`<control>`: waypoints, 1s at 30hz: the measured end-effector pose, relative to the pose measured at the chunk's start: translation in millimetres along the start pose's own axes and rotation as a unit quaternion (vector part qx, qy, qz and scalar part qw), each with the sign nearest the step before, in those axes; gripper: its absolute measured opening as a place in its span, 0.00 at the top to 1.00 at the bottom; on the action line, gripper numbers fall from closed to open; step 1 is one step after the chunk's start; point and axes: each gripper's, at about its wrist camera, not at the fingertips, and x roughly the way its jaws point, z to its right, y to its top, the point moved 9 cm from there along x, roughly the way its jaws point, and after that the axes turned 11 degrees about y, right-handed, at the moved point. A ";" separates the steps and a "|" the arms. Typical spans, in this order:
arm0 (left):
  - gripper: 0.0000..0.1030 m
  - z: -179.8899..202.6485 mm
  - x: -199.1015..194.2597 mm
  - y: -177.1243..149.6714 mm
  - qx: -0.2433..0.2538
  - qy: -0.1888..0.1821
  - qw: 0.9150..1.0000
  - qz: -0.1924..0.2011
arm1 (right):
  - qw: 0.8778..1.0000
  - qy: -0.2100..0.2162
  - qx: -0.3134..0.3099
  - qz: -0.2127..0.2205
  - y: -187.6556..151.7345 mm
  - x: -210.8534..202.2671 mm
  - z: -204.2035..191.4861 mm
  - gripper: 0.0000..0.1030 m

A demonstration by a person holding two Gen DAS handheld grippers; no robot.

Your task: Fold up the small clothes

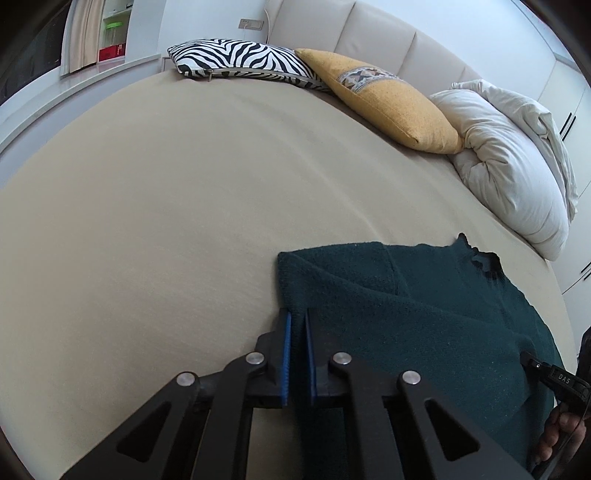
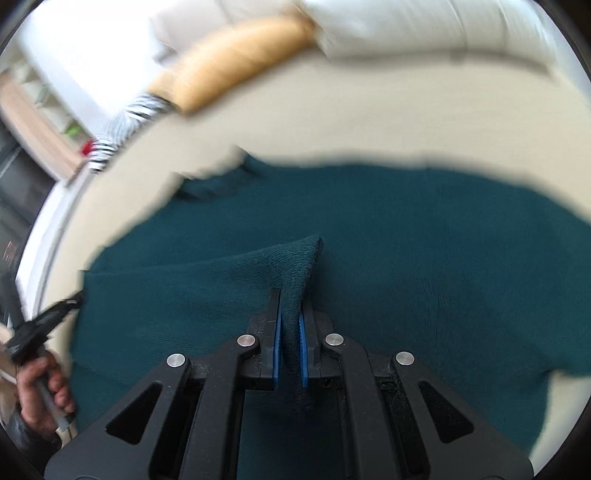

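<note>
A dark green knitted sweater [image 1: 424,314] lies on the beige bed [image 1: 166,221], partly folded over itself. My left gripper [image 1: 297,317] is shut on the sweater's left edge, with fabric between its blue pads. In the right wrist view, which is motion-blurred, my right gripper [image 2: 291,299] is shut on a raised fold of the sweater [image 2: 388,240] and holds it above the rest of the cloth. The left gripper [image 2: 48,317] shows at the far left of that view; the right one [image 1: 554,376] shows at the right edge of the left wrist view.
A zebra-striped pillow [image 1: 240,61], a yellow pillow [image 1: 388,99] and a bunched white duvet [image 1: 509,166] lie along the padded headboard [image 1: 369,33]. A white ledge [image 1: 55,107] runs along the bed's left side. Wardrobe doors [image 1: 569,110] stand at the right.
</note>
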 end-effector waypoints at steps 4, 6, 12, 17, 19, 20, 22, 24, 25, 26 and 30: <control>0.92 2.4 0.6 0.6 0.011 0.007 1.000 0.004 | 1.000 0.017 0.007 0.021 -2.5 -6.3 -0.2 0.94; 0.92 3.4 -0.6 -0.2 0.014 0.005 1.000 0.005 | 1.000 0.019 0.010 0.020 -0.9 -6.9 0.1 0.94; 0.89 2.6 -1.4 -2.2 0.008 0.001 1.000 0.003 | 0.999 0.022 0.019 0.033 6.2 -12.9 4.8 0.93; 0.88 1.4 -1.3 -3.2 0.012 0.004 1.000 0.008 | 0.999 0.011 -0.002 0.041 13.4 -17.8 -2.7 0.93; 0.88 2.1 -2.7 -4.3 0.009 0.002 1.000 0.007 | 0.999 -0.004 -0.018 0.036 13.9 -16.4 -5.8 0.93; 0.87 1.9 -4.1 -4.7 0.009 0.002 1.000 0.007 | 0.999 -0.008 -0.014 0.028 12.0 -13.4 -2.7 0.91; 0.81 -1.4 -9.4 -4.8 0.005 0.007 1.000 0.007 | 1.000 0.013 0.008 0.022 8.1 -7.7 6.2 0.91; 0.78 -9.7 -22.8 -1.3 -0.007 0.029 0.999 0.023 | 0.998 0.038 0.031 0.030 7.9 -15.2 11.8 0.85; 0.78 -12.9 -32.9 1.6 -0.012 0.042 0.998 0.040 | 0.998 0.034 0.041 0.037 8.1 -21.2 15.2 0.82; 0.78 -9.9 -47.5 4.7 -0.011 0.043 0.997 0.063 | 0.997 0.025 0.050 0.050 10.3 -29.8 18.4 0.80; 0.71 37.3 -66.4 -4.4 0.057 0.018 0.994 0.089 | 0.988 0.100 0.056 0.108 23.2 -60.6 -19.5 0.80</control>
